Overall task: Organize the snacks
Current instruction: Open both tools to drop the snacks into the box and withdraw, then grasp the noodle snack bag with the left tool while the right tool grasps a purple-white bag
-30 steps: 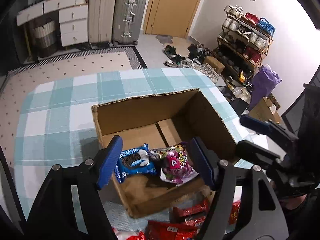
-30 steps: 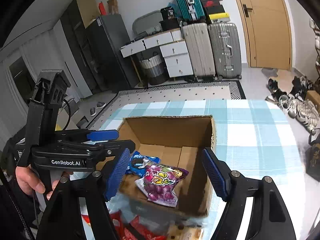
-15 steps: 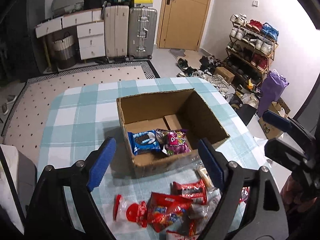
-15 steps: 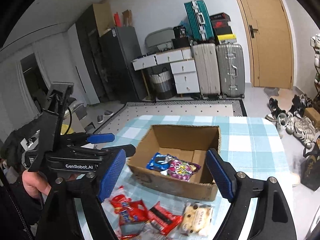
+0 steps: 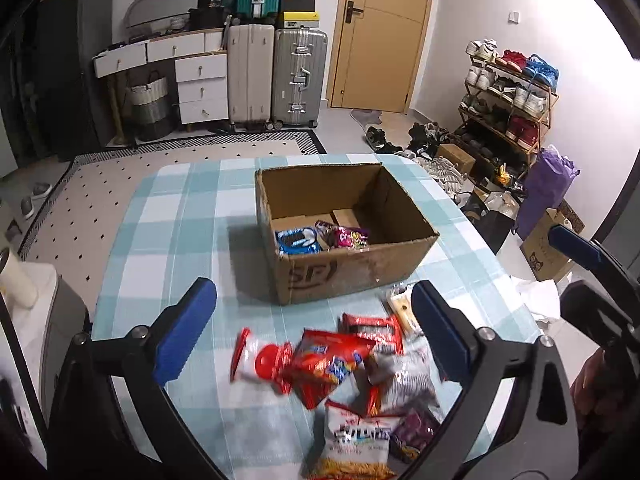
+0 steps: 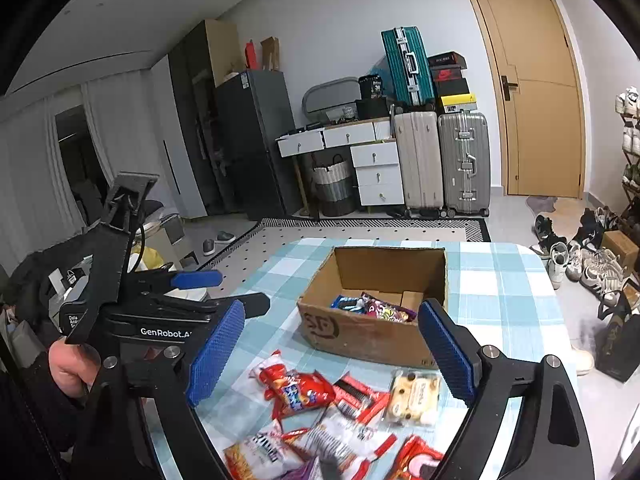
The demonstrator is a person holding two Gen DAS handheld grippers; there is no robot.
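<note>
**Snacks heaped before an open box, both tongs wide and empty**

Snacks lie in a loose pile [image 5: 352, 376] on the checked table [image 5: 168, 216], on the near side of a cardboard box [image 5: 344, 236] that stands open at the top. In the left wrist view the left tongs [image 5: 314, 332] hang above that pile with their blue pads far apart; their jaws have just been opening, and nothing sits between them but air over the packets below. Starting at the left of the pile, a red-and-clear wrapper [image 5: 260, 360] lies flat, then a red bag with a blue logo [image 5: 328, 364] overlaps it, then a red-and-white bar packet [image 5: 372, 330] lies nearer the box. A pale biscuit packet [image 5: 400, 306] rests just beside the box's front wall. Nearest the camera lies a white bag with an orange lower edge [image 5: 356, 444].

Inside the box, against its near left corner, a blue cookie pack [image 5: 298, 240] lies beside a pink-purple candy bag [image 5: 346, 237]; the two touch. The rest of the box floor shows bare cardboard.

In the right wrist view a hand [image 6: 74, 368] grips the left tool at the far left. The right tongs [image 6: 328, 350] also stand wide, their jaws just having been opening, with nothing held; they frame the box and the same pile from farther right. A fridge, drawers, suitcases and a door line the far wall.
</note>
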